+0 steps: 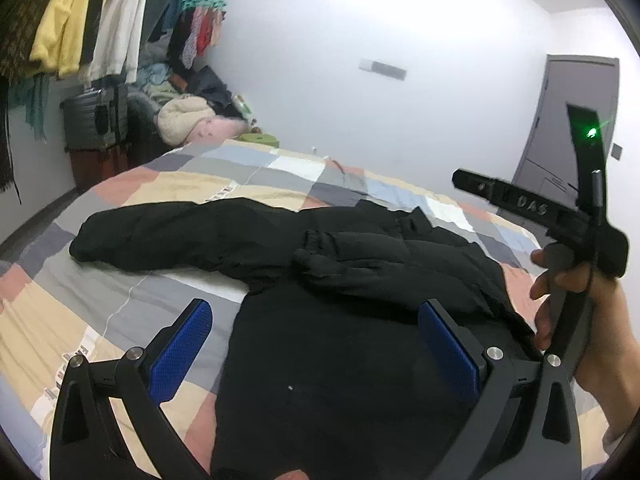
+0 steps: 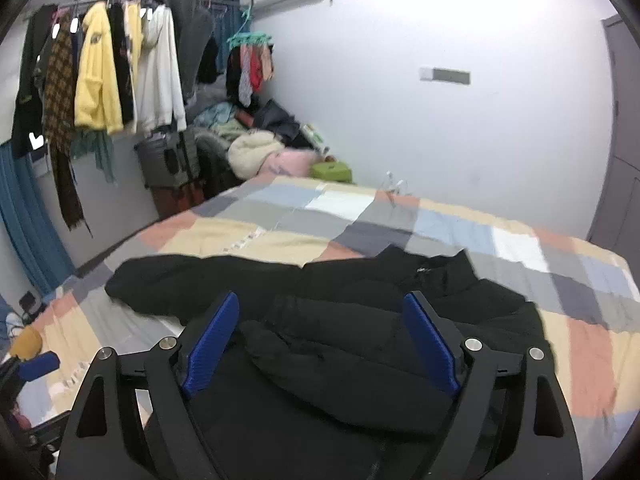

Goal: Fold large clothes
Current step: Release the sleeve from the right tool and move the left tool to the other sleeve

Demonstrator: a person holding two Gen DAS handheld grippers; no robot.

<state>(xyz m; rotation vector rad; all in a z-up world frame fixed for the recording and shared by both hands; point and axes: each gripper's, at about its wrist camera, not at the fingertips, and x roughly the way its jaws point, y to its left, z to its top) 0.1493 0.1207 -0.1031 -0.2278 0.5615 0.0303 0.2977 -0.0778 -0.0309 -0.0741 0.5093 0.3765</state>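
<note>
Left cam: my left gripper is wide open over the black jacket, which lies at the bed's near edge, 1 sleeve stretched left. Right cam: right gripper gapes too, gripping nothing, the other sleeve folded across the jacket's body.
</note>
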